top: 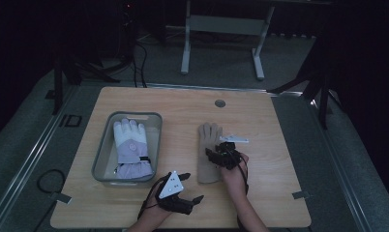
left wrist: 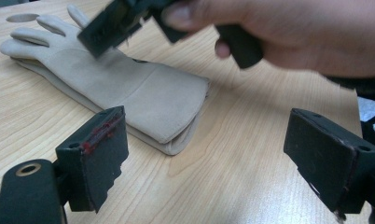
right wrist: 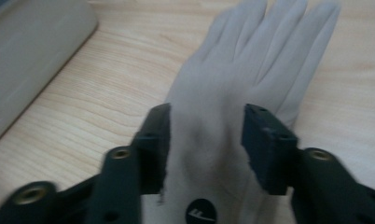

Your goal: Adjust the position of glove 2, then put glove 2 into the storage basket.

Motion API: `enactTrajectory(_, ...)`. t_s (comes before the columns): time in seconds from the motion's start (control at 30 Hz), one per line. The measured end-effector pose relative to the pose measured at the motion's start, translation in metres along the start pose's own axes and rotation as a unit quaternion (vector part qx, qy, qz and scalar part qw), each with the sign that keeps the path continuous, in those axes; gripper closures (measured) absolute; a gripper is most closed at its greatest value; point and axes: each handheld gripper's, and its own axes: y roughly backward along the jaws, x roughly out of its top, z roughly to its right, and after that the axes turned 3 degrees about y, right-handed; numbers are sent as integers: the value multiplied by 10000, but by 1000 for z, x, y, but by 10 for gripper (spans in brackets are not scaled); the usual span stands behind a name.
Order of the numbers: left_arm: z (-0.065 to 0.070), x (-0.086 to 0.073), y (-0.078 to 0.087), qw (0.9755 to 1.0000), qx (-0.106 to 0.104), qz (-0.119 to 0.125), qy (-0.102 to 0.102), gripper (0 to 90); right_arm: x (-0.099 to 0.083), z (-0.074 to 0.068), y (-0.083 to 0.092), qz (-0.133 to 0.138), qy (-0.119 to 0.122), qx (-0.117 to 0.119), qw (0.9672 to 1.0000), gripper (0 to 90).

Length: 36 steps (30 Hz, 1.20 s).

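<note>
Beige suede glove point(top: 208, 152), soft, limp and light, is laid flat on the worktop point(top: 275, 125) beneath the right claw point(top: 216, 155), whose jaws are parted astride its palm, where a pinch is best taken.

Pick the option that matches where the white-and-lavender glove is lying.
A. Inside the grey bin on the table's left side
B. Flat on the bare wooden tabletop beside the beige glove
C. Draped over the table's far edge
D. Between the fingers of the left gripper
A: in the high view the white-and-lavender glove lies inside the grey bin, apart from the beige glove on the tabletop.
</note>
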Motion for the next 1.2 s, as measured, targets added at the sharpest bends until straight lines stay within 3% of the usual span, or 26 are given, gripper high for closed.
enactTrajectory(0.07,0,0,0,10000,-27,-20,19,135,6,9,10,-5,174,321,9993,233)
enactTrajectory(0.1,0,0,-1,10000,-27,-30,22,135,6,9,10,-5,174,321,9993,233)
enactTrajectory(0.13,0,0,-1,10000,-22,-45,25,135,8,15,17,-8,324,569,9979,176)
enactTrajectory(0.23,1,0,-3,10000,-31,-70,23,135,8,22,22,35,405,733,9965,159)
enactTrajectory(0.27,1,1,-4,9999,-18,-111,-4,135,8,29,25,-42,580,769,9953,166)
enactTrajectory(0.33,1,1,-4,9999,-27,-109,2,135,7,33,26,-37,639,878,9941,166)
enactTrajectory(0.47,0,2,-6,9998,-116,-149,7,135,0,47,34,254,1064,1015,9888,139)
enactTrajectory(0.63,-2,4,-6,9996,-232,-146,113,136,-3,52,38,64,1214,1202,9853,143)
enactTrajectory(0.73,-4,6,-8,9987,-348,-222,302,136,-7,60,41,-233,1037,1409,9843,147)
enactTrajectory(0.8,-6,7,-10,9977,-431,-281,450,136,-11,67,43,-331,943,1398,9851,137)
enactTrajectory(0.9,-8,11,-13,9975,-466,-283,457,136,-12,70,44,-314,860,1431,9855,115)
enactTrajectory(0.97,-8,14,-14,9983,-343,-310,355,136,-13,71,44,-363,901,1370,9858,111)
enactTrajectory(1.07,-5,20,-17,9990,20,-454,51,141,-8,73,39,-385,839,1239,9880,153)
enactTrajectory(1.17,-4,26,-19,9986,-83,-498,-168,144,-3,75,36,-303,745,1267,9887,205)
enactTrajectory(1.2,-3,31,-23,9981,-145,-523,-285,145,4,77,31,-228,576,1278,9899,265)
